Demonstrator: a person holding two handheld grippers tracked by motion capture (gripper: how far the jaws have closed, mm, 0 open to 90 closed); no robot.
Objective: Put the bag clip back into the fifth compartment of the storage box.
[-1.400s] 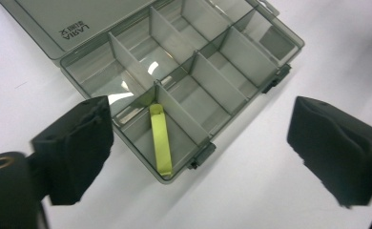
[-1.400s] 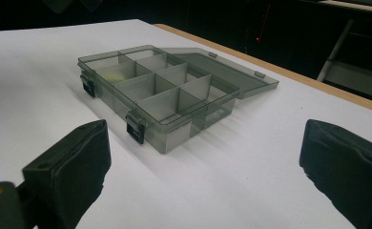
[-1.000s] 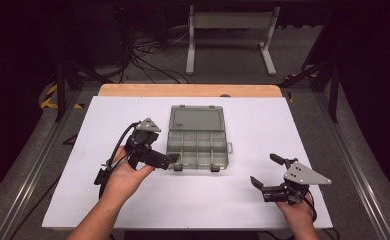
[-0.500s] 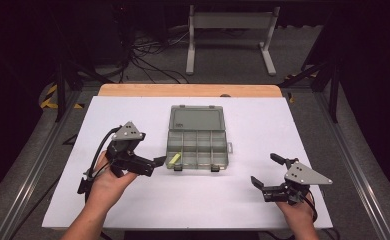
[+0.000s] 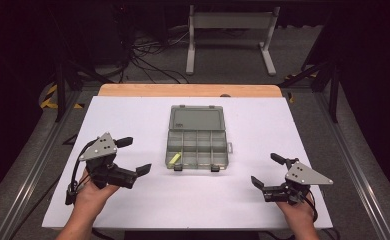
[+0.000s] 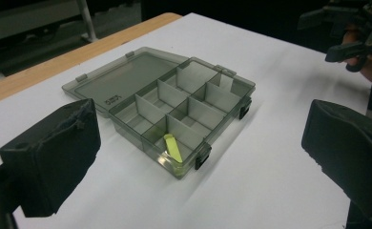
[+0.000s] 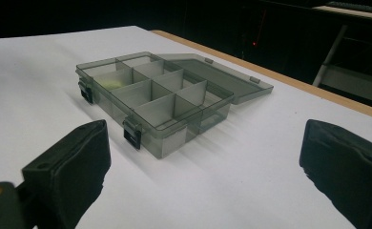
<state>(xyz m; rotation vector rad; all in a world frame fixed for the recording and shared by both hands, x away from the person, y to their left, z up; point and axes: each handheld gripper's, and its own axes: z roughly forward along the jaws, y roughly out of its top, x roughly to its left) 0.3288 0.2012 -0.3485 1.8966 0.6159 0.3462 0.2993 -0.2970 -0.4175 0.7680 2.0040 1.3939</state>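
The yellow-green piece [image 5: 174, 159] lies in the open organizer box [image 5: 198, 120], front-left compartment, mid-table; the left gripper [image 5: 134, 156], jaws spread and empty, sits apart toward the table's left edge.

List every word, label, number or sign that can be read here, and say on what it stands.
Small pale marking on the open lid of the grey compartment box: too small and blurred to read.
Yellow strip in the box's corner compartment: no text visible.
No other text can be read.

Both grippers, the left gripper [image 5: 133, 156] and the right gripper [image 5: 266, 171], are black with thick rubbery jaw pads, each topped by a grey three-cornered plate dotted with screws; black cables trail behind.
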